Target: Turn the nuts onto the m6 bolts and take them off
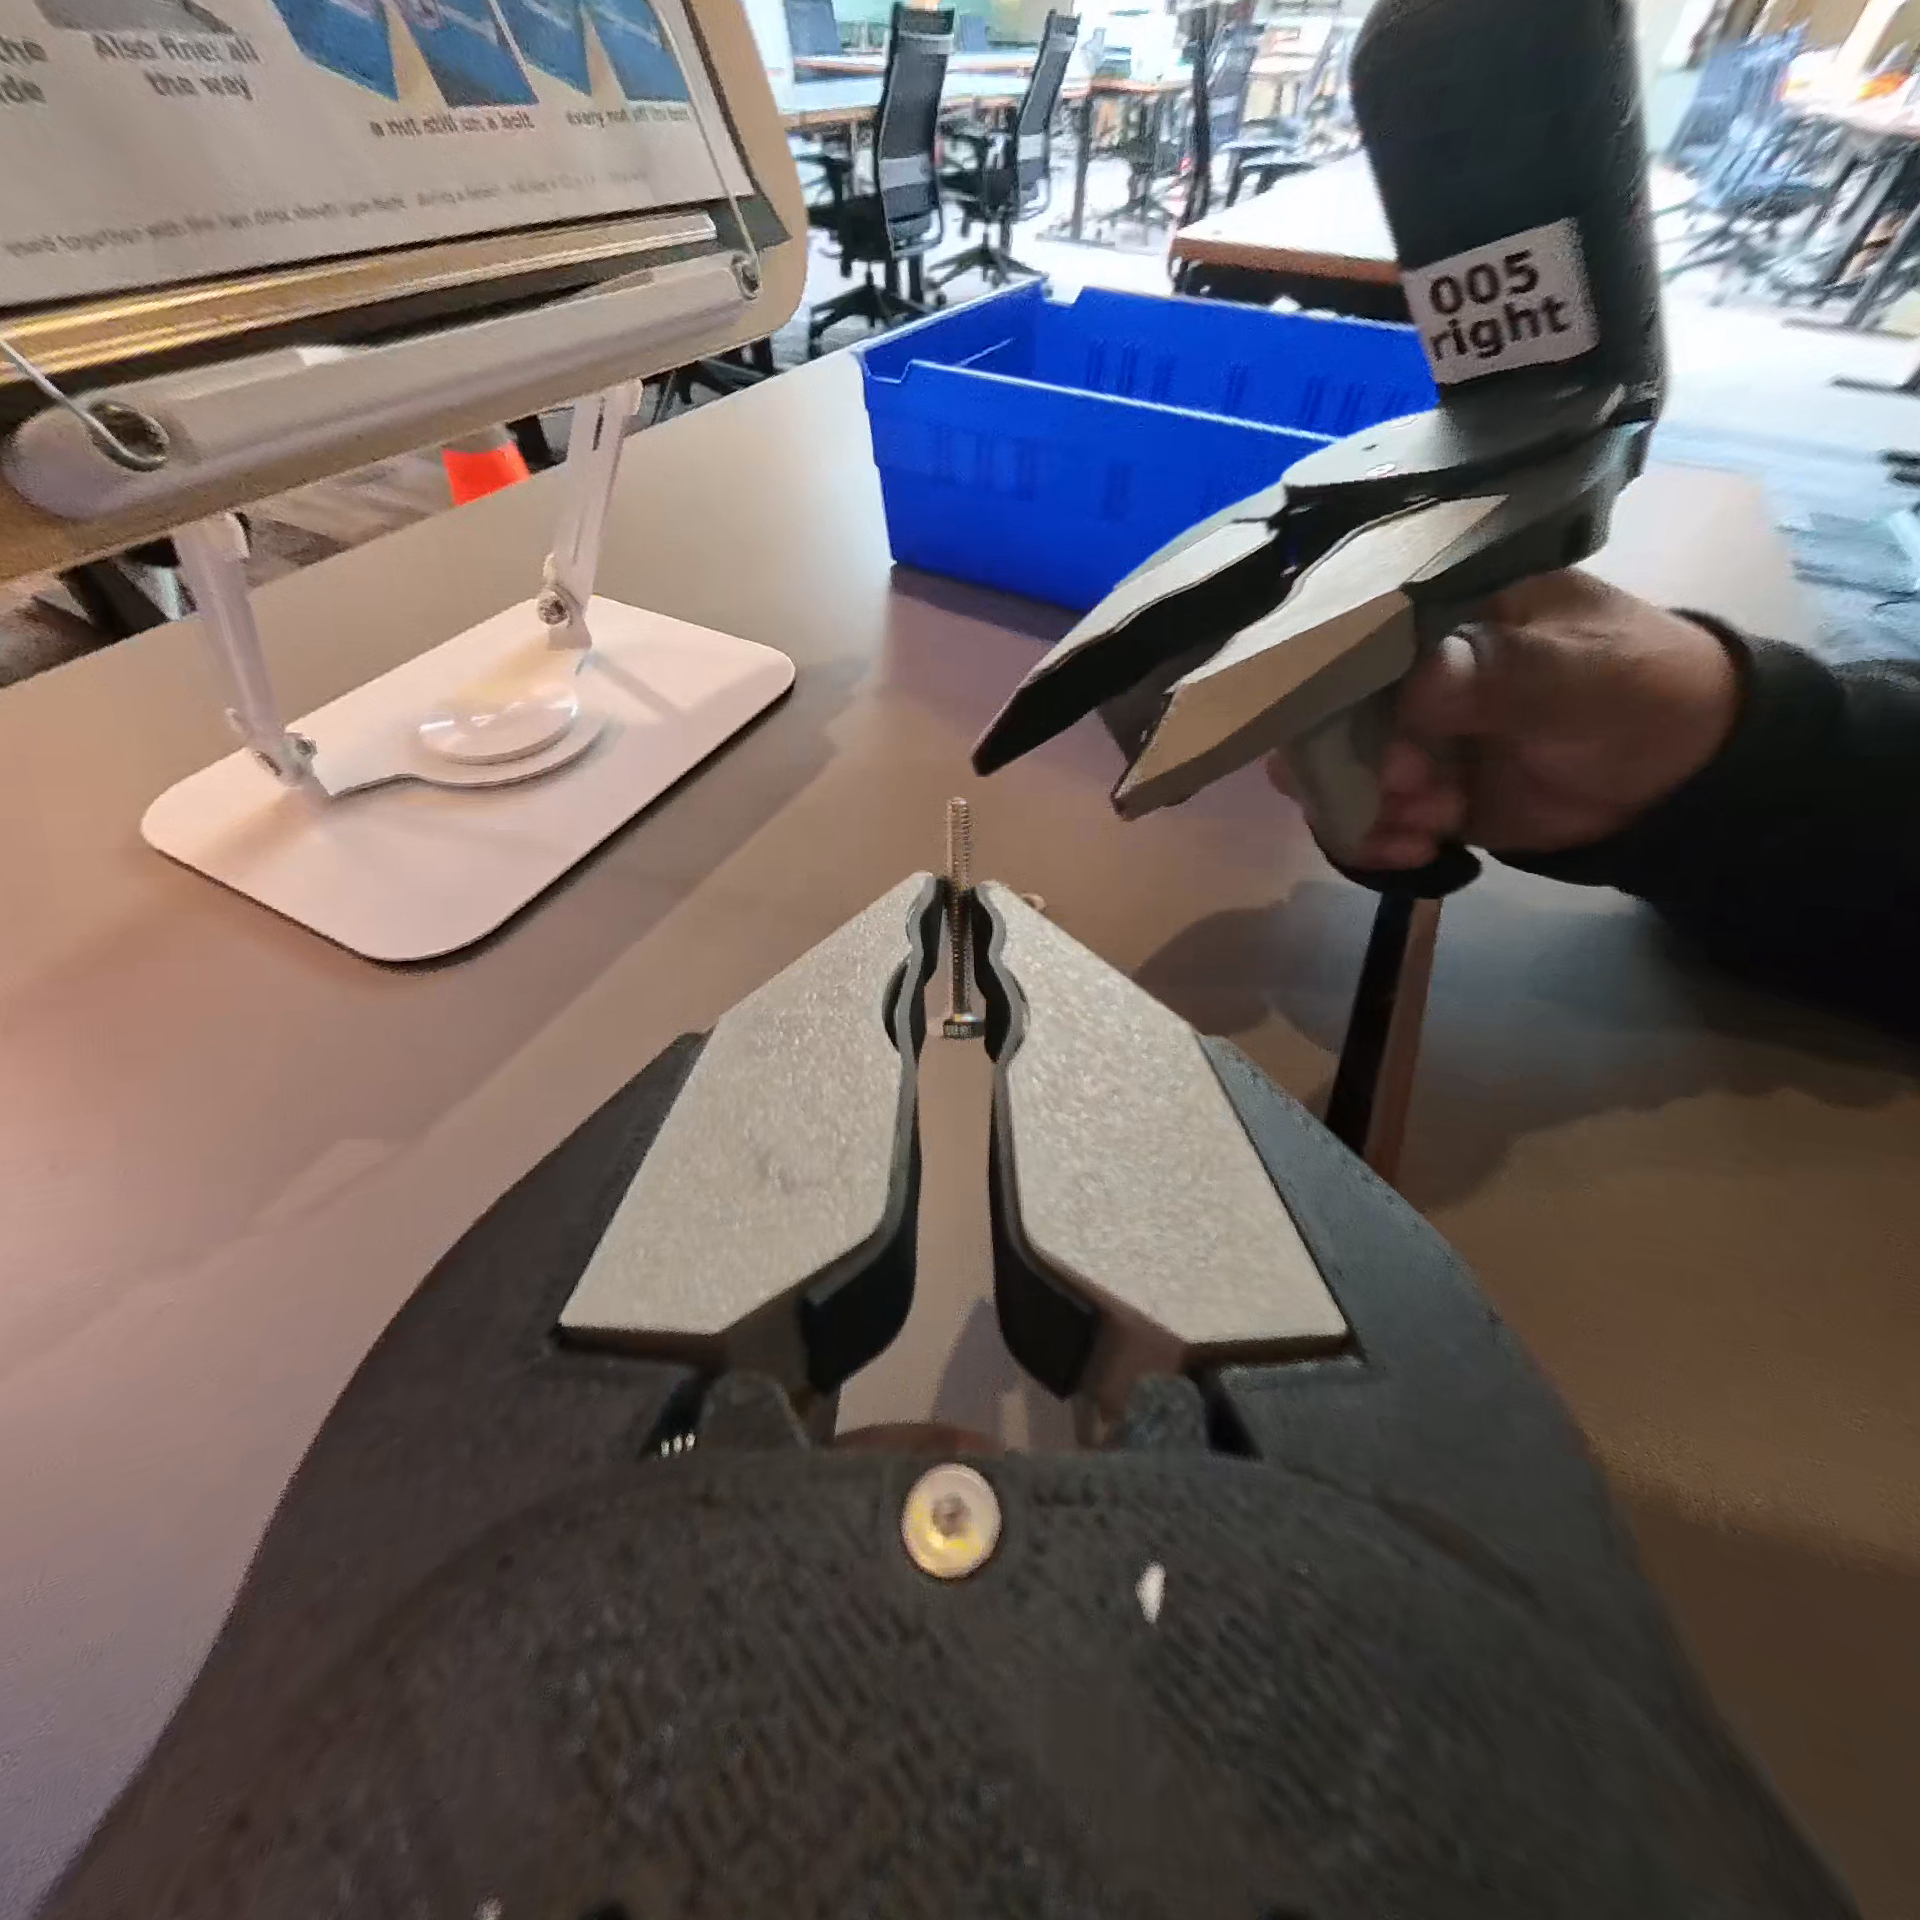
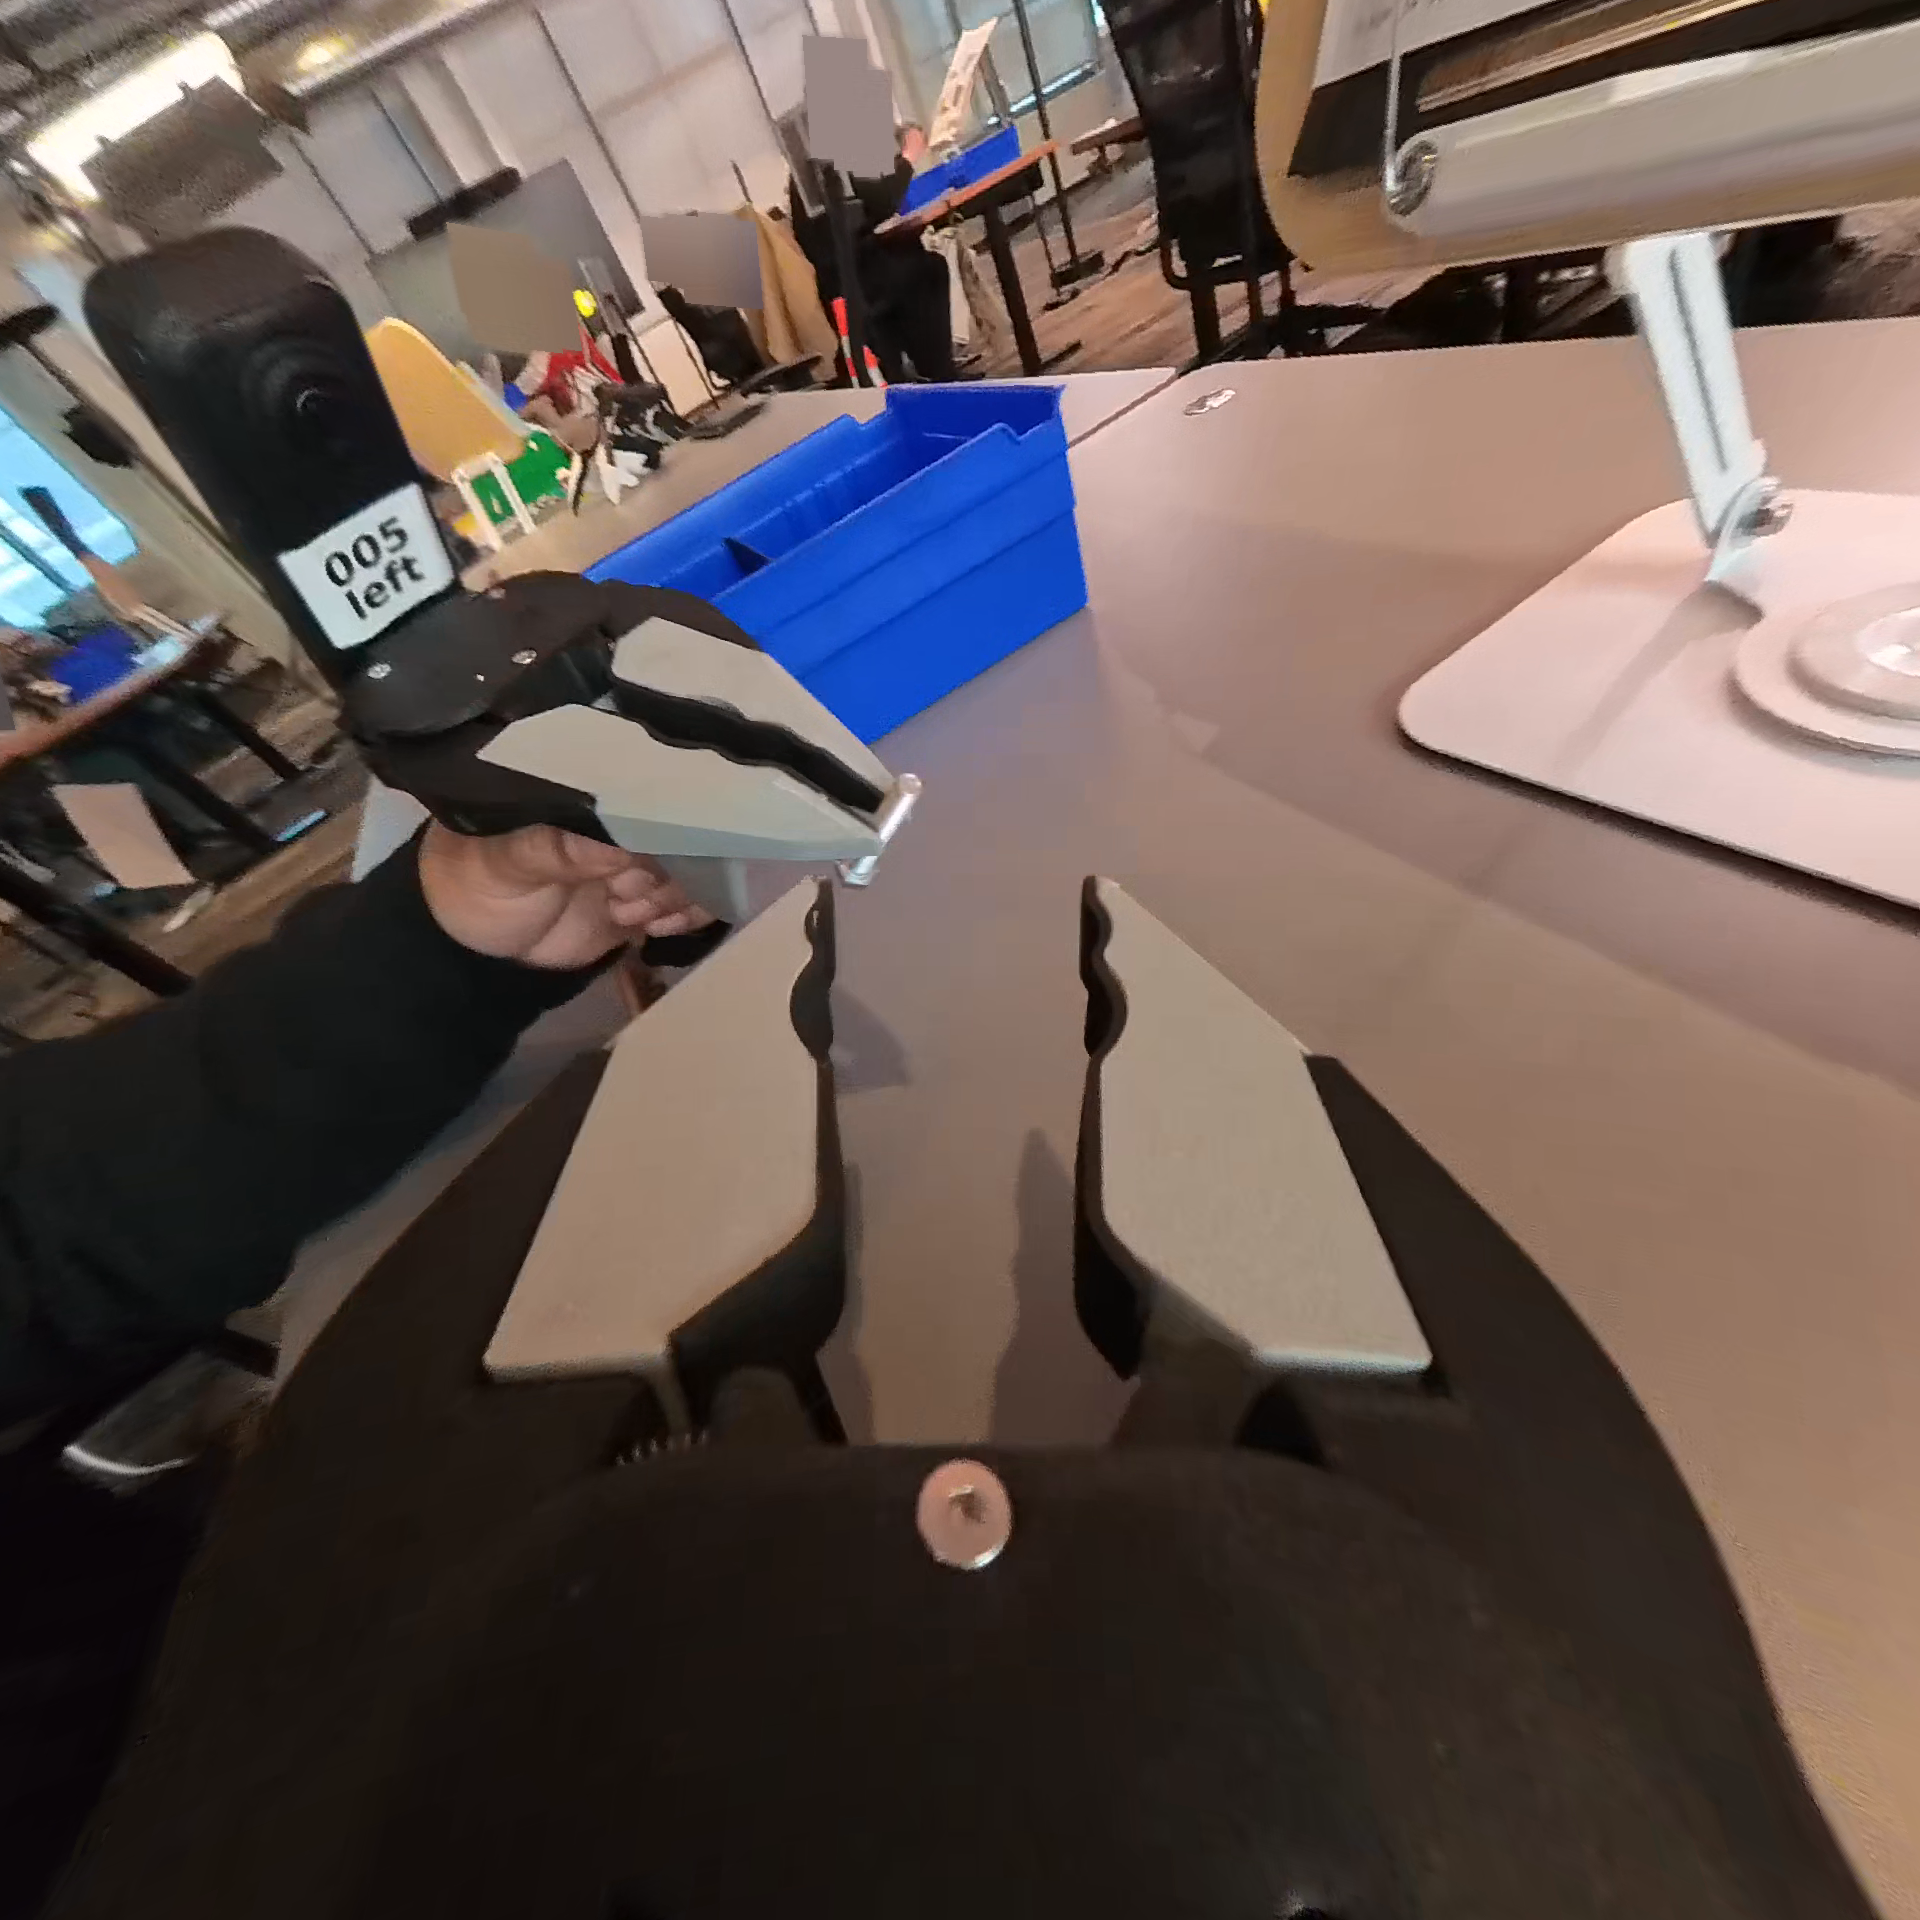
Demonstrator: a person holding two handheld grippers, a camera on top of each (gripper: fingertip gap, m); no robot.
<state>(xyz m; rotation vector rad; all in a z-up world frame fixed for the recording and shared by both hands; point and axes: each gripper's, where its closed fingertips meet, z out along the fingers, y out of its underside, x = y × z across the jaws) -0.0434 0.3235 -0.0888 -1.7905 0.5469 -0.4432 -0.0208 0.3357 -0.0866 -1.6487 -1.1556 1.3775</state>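
Note:
My left gripper [image 1: 957, 894] is shut on a thin silver bolt [image 1: 957, 842]. The bolt's threaded end sticks out past the fingertips and its head sits back between the fingers. No nut shows on it. In the right wrist view the left gripper [image 2: 868, 821] holds the bolt [image 2: 883, 826] crosswise at its tips, above the table. My right gripper [image 2: 951, 904] is open and empty, close to the right of the bolt. It shows in the left wrist view [image 1: 1049, 784], up and right of the bolt's tip, jaws apart.
A blue divided bin [image 1: 1039, 499] stands on the brown table behind the grippers, also in the right wrist view [image 2: 935, 592]. A white stand [image 1: 468, 790] holding an instruction sheet stands at the left. Office chairs and desks fill the background. My left and right fingertips are right by each other.

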